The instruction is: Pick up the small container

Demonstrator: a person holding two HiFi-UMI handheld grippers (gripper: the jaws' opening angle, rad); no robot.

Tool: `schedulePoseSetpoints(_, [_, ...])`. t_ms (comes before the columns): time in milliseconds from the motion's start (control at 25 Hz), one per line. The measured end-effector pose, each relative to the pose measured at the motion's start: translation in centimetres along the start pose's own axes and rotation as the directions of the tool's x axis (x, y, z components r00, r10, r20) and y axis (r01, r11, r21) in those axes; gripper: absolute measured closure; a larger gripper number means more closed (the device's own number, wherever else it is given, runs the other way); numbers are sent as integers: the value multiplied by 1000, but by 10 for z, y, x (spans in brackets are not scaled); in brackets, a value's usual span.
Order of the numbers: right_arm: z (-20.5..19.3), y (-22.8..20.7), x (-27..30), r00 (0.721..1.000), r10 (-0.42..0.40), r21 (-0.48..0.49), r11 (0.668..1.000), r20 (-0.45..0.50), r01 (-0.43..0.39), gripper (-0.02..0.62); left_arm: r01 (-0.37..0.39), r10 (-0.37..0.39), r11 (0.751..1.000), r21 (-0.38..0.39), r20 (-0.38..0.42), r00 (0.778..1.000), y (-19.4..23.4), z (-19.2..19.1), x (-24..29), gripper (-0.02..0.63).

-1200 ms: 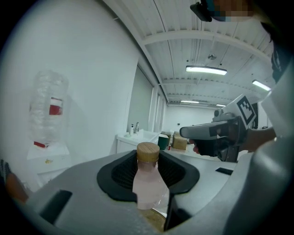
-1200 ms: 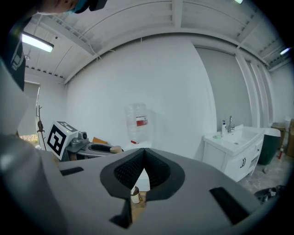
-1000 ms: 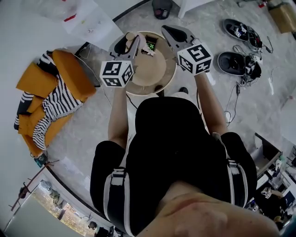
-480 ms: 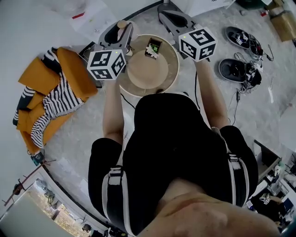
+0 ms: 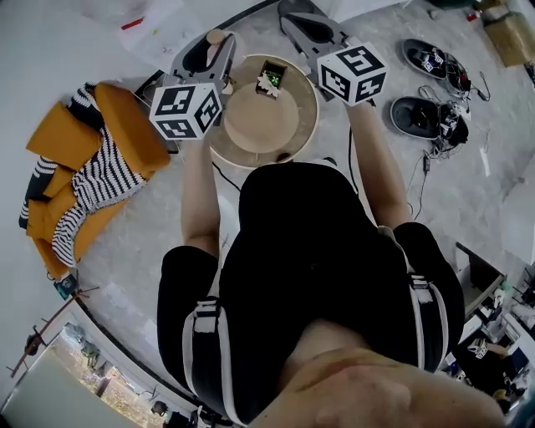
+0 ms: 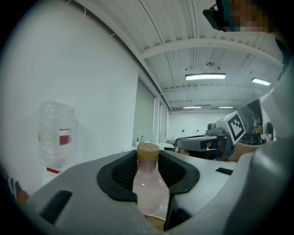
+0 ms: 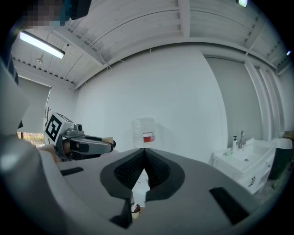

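Note:
The small container (image 6: pixel 148 181) is a little bottle with a pale pinkish body and a wooden cap. My left gripper (image 6: pixel 149 172) is shut on its body and holds it upright in the air. In the head view the left gripper (image 5: pixel 213 46) carries the bottle (image 5: pixel 216 37) beyond the left rim of the round wooden table (image 5: pixel 251 146). My right gripper (image 5: pixel 294 15) hovers past the table's far right side. Its pads meet at the tips with nothing between them in the right gripper view (image 7: pixel 144 153).
A small dark box with green and white print (image 5: pixel 269 79) sits on the table's far part. An orange chair with a striped cloth (image 5: pixel 92 167) stands to the left, shoes (image 5: pixel 430 115) lie to the right. A large water jug (image 7: pixel 144 131) stands by the white wall, and a sink (image 7: pixel 248 151) is at the right.
Both grippers have risen and moved away from the person. The left one has carried the bottle up and off to the table's far left edge. The last half second shows almost no motion.

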State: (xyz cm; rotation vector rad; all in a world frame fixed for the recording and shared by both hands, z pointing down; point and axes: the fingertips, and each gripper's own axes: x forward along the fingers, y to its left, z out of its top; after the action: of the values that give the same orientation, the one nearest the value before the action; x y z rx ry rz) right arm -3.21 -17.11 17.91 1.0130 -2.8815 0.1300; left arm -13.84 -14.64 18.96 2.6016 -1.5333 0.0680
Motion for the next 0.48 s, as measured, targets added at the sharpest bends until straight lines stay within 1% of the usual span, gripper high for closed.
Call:
schedulePoseSetpoints(240, [-8,-3,-3,1000,-3,-6,1000,-15,3,592,0,0,1000,2,-9,1000,-1,-6,4,460])
schedulePoseSetpoints(480, [-6,-1,-1,1000,-3,-11,1000,-18,2,592,0,0,1000,11,-15,1000,0,-6,4,460])
